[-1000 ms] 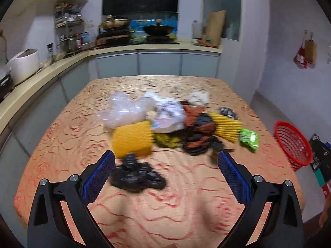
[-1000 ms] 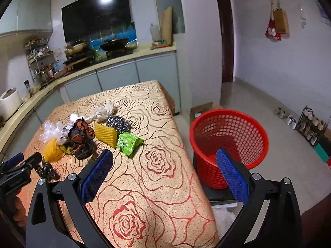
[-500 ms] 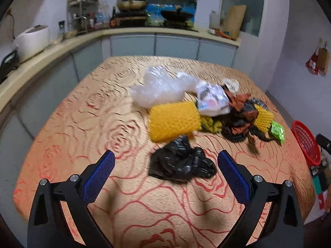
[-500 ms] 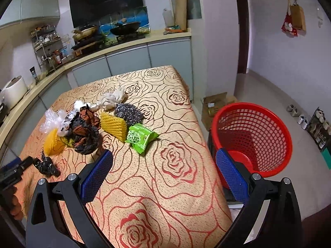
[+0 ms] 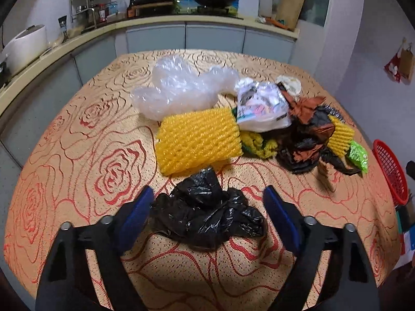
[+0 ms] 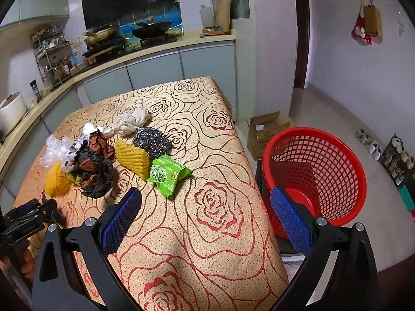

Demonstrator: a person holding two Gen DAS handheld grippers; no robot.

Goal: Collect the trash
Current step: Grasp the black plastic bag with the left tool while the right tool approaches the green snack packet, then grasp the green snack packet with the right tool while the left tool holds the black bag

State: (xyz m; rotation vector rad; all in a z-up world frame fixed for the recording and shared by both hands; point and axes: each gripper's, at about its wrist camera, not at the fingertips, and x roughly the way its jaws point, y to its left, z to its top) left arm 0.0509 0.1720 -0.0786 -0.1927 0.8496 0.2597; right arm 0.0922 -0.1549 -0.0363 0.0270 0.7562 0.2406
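A crumpled black plastic bag (image 5: 205, 215) lies on the rose-patterned tablecloth (image 5: 77, 171). My left gripper (image 5: 208, 194) straddles it with its jaws closing. The left pad is at the bag's edge and the right pad stands a little clear of it. Behind the bag is a pile: a yellow foam net (image 5: 197, 142), clear plastic (image 5: 181, 85), a white packet (image 5: 262, 108) and a brown-black bag (image 5: 306, 140). My right gripper (image 6: 206, 191) hangs open over the table's near right part, with nothing between its fingers. A green snack packet (image 6: 168, 175) lies ahead of it. The red basket (image 6: 313, 171) stands on the floor to its right.
Steel wool (image 6: 151, 140), white tissue (image 6: 132, 120) and a second yellow net (image 6: 132, 158) lie mid-table. A cardboard box (image 6: 267, 129) sits on the floor past the basket. The kitchen counter (image 5: 181, 19) runs along the back and left. The left gripper (image 6: 28, 215) shows at the right view's left edge.
My left gripper has come down and forward onto the black bag, and its jaws have narrowed around it. The right gripper has drifted a little and stayed open.
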